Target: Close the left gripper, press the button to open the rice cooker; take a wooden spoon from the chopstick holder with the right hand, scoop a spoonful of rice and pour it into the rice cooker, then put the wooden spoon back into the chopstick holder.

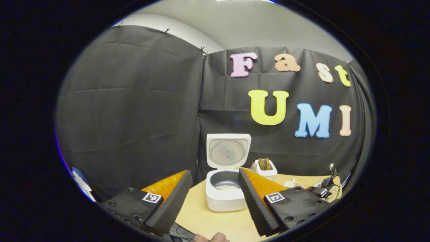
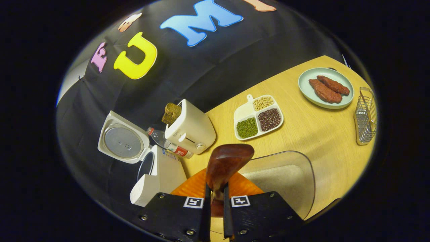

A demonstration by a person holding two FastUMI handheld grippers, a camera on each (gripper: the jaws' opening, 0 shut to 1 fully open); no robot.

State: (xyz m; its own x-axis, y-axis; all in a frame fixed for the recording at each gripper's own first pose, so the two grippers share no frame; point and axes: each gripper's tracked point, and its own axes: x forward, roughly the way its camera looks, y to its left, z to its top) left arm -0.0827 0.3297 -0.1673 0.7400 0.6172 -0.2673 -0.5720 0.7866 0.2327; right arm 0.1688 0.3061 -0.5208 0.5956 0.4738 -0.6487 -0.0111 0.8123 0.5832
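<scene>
The rice cooker (image 1: pixel 225 188) stands on the tabletop (image 1: pixel 201 215) with its lid (image 1: pixel 228 150) swung up, so the button press looks done, and a little white rice seems to lie at the bottom of the inner pot. The left tongs (image 1: pixel 215 195) hang wide apart in front of the cooker, gripping nothing. The right tongs (image 2: pixel 215 205) are narrowed onto the handle of the wooden spoon (image 2: pixel 226 161), whose bowl points forward above a clear container of rice (image 2: pixel 282 178). The spoon's bowl looks bare from this side, though its far face is hidden, so I cannot tell if it carries rice. In the right gripper view the open cooker (image 2: pixel 158 174) sits to the left, just beside the toaster (image 2: pixel 191 129) with a slice of bread in it, and a bottle (image 2: pixel 168 143) lies between them. The step in hand is most likely the scoop: next the spoon should dip into the container and lift level, then travel left over the pot and tip.
</scene>
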